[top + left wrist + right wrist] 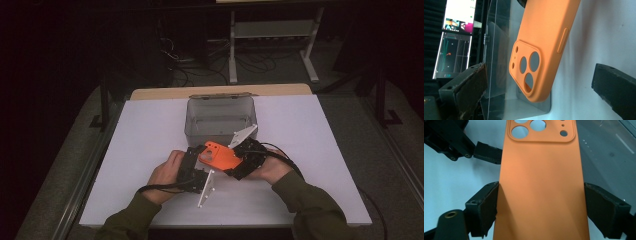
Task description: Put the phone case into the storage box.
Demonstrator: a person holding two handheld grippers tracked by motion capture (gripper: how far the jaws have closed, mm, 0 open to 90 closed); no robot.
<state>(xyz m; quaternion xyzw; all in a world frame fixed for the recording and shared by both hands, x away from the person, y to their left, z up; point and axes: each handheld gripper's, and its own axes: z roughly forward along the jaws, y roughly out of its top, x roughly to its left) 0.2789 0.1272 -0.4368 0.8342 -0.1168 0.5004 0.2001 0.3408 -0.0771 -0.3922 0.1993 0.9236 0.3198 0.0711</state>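
Looking down, we saw the right claw (239, 161) gripping the orange phone case (218, 155) before the clear box (220, 118). Left claw's (539, 82) view: jaws agape, case between, untouched. Right's: case clamped edgewise; handover probably next.

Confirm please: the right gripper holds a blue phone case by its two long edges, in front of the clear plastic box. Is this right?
Only the colour is wrong. The phone case is orange, not blue, as the right gripper view shows. The right gripper does hold it by its two long edges, and the clear plastic box stands just behind it.
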